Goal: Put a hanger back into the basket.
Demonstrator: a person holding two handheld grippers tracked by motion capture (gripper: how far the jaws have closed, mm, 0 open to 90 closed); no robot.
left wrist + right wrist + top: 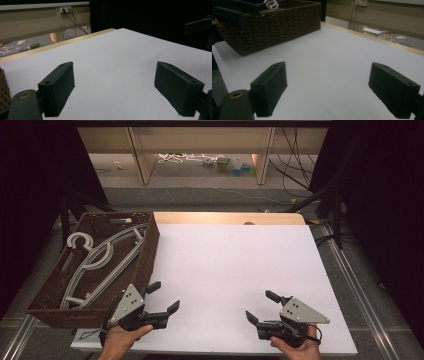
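Observation:
A brown woven basket (149, 251) stands at the table's left edge, and in the right gripper view the basket (277, 25) rises at the upper left. Several grey and white hangers (102, 259) lie inside it, one white hook (271, 3) poking over the rim. My left gripper (165, 296) rests low near the front edge, just right of the basket's near corner, open with nothing between its fingers (58, 87). My right gripper (260, 305) sits open near the front right, its jaws also empty over bare white table (329, 60).
The white table top (230, 270) has a wooden strip along its far edge. Beyond it are a floor with cables, small clutter and wooden furniture legs. Dark curtains flank both sides. The other gripper (198, 25) shows dark at the upper right of the left gripper view.

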